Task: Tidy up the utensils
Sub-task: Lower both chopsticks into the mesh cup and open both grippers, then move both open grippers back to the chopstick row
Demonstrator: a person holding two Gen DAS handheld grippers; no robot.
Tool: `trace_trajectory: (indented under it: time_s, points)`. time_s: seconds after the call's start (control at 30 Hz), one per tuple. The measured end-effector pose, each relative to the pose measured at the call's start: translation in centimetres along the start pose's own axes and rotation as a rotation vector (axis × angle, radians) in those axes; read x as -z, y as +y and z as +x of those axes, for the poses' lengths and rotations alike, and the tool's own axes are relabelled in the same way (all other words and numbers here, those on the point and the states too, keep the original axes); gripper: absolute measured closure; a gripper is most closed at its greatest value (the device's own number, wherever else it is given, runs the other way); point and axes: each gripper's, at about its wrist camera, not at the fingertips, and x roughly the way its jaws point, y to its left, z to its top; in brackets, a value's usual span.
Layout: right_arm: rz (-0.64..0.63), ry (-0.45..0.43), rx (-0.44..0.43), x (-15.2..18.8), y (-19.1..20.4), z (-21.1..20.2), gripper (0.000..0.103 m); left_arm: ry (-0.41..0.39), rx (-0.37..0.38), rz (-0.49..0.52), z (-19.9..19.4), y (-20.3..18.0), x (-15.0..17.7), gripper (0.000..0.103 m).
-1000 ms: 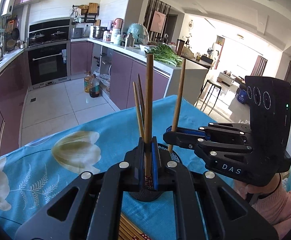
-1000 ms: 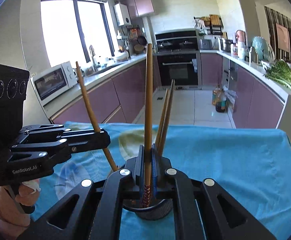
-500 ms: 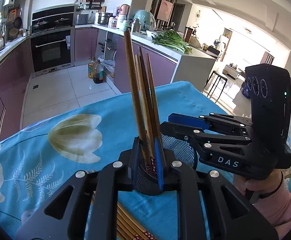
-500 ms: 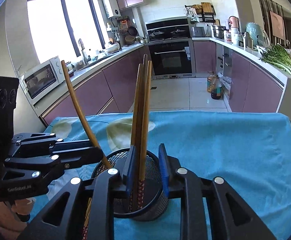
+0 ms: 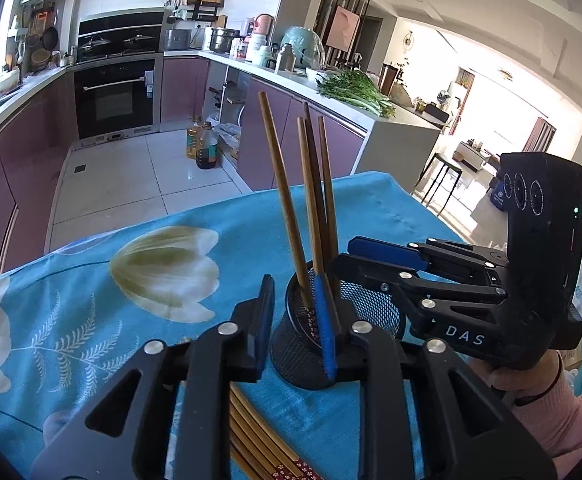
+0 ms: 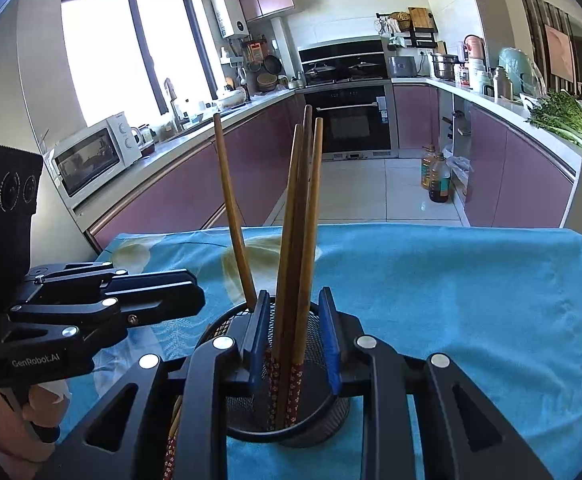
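While four wooden chopsticks (image 6: 297,240) stand in the black mesh holder (image 6: 323,412), both grippers hang around its rim with nothing in them. Seen from the right wrist, the right gripper (image 6: 293,336) has its blue-padded jaws spread apart on either side of three upright sticks without touching them; the fourth stick leans away toward 11 o'clock. The left gripper (image 5: 297,320) also has its jaws parted, one finger outside the holder at about 9 o'clock of it, the other at the rim; it grips nothing.

The holder sits on the blue floral tablecloth (image 5: 91,280), near the middle of the table. More chopsticks (image 5: 259,444) lie flat on the cloth at 6 o'clock in the left wrist view, just under the left gripper and close beside the holder's base; their patterned red ends point toward the camera.

My reading is that a pair has been dropped in and the release step is finishing, with the task part done. The next move probably calls for lifting both grippers clear of the standing sticks without knocking them, then lowering to the loose bundle and pinching single sticks near their patterned ends.
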Motion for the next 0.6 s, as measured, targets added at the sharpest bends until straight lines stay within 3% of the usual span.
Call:
trace_trajectory:
  time_s: [0.13,0.3,0.43,0.6]
  points:
    - [-0.024,-0.04,-0.025,0.4,0.9,-2.2,0.074,-0.054,-0.035,-0.019,-2.2,0.8,0.9,0.066]
    - [-0.092,-0.068,-0.117,2.0,3.6,-5.0,0.065,-0.091,-0.09,-0.048,-5.3,2.6,3.3,0.059]
    - [-0.132,-0.001,-0.177,4.4,5.6,-4.5,0.064,-0.041,-0.135,-0.064,-5.8,3.9,6.2,0.058]
    - [-0.131,0.133,-0.181,7.4,6.9,-1.0,0.064,0.06,-0.137,-0.106,-4.4,5.4,9.8,0.058]
